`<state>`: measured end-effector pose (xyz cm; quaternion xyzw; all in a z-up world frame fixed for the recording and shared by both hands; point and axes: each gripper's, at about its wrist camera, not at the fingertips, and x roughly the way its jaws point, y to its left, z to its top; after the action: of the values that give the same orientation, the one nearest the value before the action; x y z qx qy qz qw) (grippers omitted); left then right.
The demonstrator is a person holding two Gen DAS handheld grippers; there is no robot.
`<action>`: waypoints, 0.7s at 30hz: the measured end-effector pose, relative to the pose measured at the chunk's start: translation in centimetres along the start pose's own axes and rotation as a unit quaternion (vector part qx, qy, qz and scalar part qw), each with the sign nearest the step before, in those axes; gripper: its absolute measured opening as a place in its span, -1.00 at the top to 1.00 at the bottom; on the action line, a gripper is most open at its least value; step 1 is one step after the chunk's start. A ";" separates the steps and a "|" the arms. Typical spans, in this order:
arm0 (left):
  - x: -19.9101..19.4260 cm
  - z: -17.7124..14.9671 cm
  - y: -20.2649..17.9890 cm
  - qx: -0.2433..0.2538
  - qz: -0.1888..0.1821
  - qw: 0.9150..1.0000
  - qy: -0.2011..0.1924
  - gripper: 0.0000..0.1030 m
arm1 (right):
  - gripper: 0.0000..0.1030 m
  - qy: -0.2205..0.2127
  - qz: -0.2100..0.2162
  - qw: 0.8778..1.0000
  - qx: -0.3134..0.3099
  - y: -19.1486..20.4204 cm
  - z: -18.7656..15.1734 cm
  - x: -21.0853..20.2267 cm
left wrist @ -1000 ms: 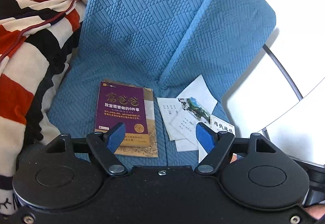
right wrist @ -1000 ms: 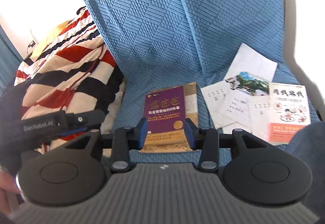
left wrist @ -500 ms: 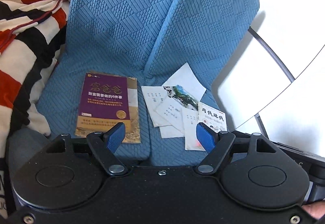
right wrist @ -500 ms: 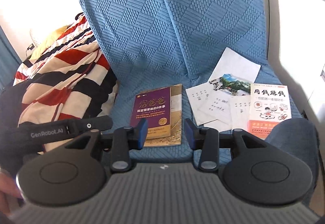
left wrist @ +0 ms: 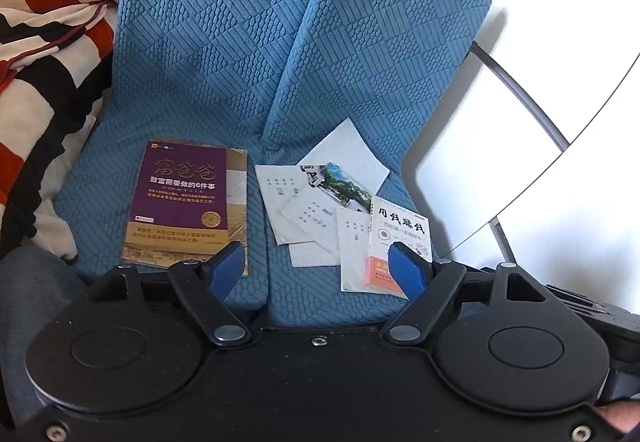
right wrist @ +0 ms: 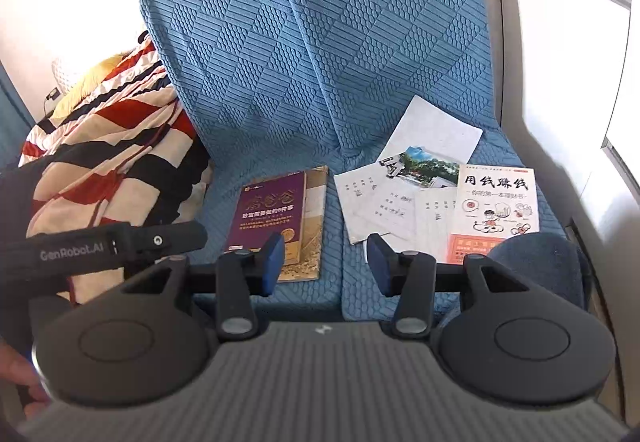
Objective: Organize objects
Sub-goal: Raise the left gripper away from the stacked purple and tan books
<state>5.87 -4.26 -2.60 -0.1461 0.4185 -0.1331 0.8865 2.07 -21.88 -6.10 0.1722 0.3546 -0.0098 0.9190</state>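
Observation:
A purple and gold book lies flat on the left half of a blue quilted seat. To its right lies a loose heap of white sheets, a landscape photo card and a white and orange booklet. My left gripper hovers in front of the seat, its jaws opening with nothing between them. My right gripper hangs over the seat's front edge, between book and papers, its jaws opening and empty.
A red, black and white striped blanket is piled left of the seat. The blue backrest cushions rise behind the objects. A grey metal tube and a white wall stand at the right. The other gripper's black body shows at left.
Both grippers have pulled back and shifted sideways, so the seat and its objects sit farther off and more fully in view. Both pairs of jaws stand a little wider.

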 end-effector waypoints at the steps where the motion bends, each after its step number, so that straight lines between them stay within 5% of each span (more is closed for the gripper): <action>1: 0.1 0.0 -0.3 0.001 -0.001 1.000 0.002 -0.52 | 0.06 0.000 0.000 1.000 -0.001 -0.2 0.0 -0.1; 3: 0.4 0.0 -1.0 0.008 -0.008 1.000 0.006 -0.51 | 0.00 0.003 0.000 1.000 0.003 -0.7 0.0 -0.2; 7: 1.1 0.1 -2.6 0.021 -0.016 1.000 0.008 -0.52 | -0.43 -0.001 0.004 1.000 0.016 -2.1 0.0 -0.9; 21: 4.3 0.1 -7.8 0.057 -0.049 0.997 0.032 -0.71 | -0.73 0.008 -0.044 0.996 0.075 -7.5 -0.3 -2.2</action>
<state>7.74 -12.98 -2.67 -0.1111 0.4305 -0.2043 0.8721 -0.84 -29.08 -7.15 0.2252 0.3677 -0.0755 0.8991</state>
